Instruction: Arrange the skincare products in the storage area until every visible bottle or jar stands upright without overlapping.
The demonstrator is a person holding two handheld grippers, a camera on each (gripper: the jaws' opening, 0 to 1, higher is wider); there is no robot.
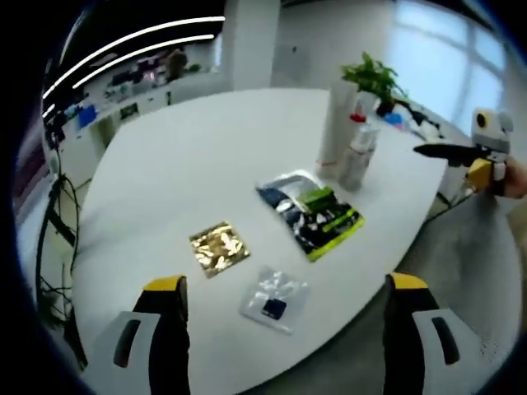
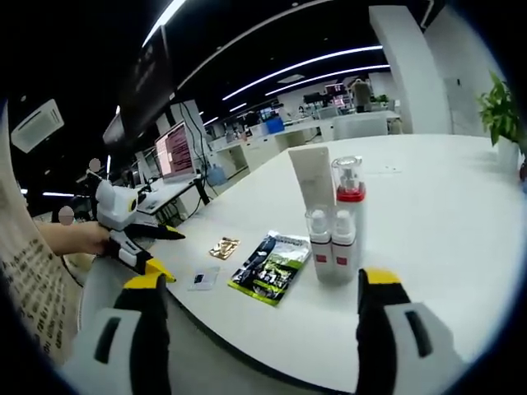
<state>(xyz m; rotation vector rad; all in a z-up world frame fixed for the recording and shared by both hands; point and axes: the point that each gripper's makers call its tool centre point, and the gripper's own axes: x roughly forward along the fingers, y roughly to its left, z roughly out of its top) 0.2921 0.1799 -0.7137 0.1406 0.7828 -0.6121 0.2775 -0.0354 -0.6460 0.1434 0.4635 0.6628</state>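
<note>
1. Products: tall white tube (image 2: 312, 178) upright; clear pump bottle with red collar (image 2: 348, 216) upright just beside it; two small red-labelled bottles (image 2: 329, 247) upright in front, touching; flat on the white surface (image 2: 428, 206): green-black sachet (image 2: 270, 267), gold sachet (image 2: 223, 247), clear sachet (image 2: 202, 279).
2. Right claw (image 2: 265, 300): jaws wide apart, nothing held; bottle cluster just ahead, nearer its right jaw. Left claw (image 1: 286, 288): jaws apart, nothing held; clear sachet (image 1: 274, 298) between jaws, gold sachet (image 1: 219, 248) ahead; bottles (image 1: 356, 154) well beyond.
3. Sachets near the surface's near edge; broad bare room behind the bottles; potted plant (image 1: 375, 80) at far edge.
</note>
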